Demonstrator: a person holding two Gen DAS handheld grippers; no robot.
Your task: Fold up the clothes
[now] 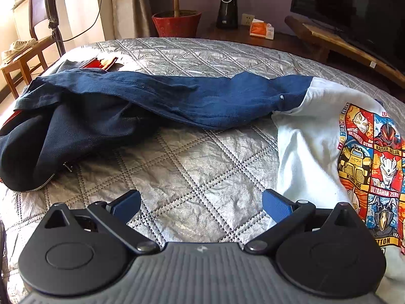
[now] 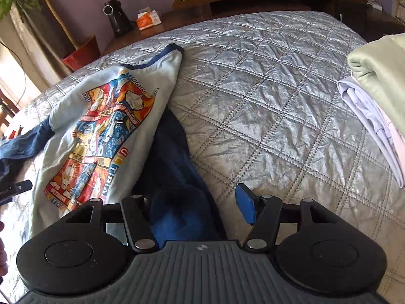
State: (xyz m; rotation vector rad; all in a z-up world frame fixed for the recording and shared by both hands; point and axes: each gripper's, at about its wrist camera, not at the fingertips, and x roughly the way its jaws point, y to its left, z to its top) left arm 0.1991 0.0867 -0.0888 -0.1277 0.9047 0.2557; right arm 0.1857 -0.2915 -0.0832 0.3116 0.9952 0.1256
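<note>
While the left finger of the open right gripper hides behind a dark blue sleeve, the open left gripper holds nothing, and the white cartoon-print shirt lies lengthwise near-to-far on the silver quilted bed.

We are in a home bedroom: a silver quilted bedspread, a dark flat television on a wooden stand, a red-potted plant.

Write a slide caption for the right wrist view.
Open gripper over a printed shirt, folded clothes stacked nearby.
</note>
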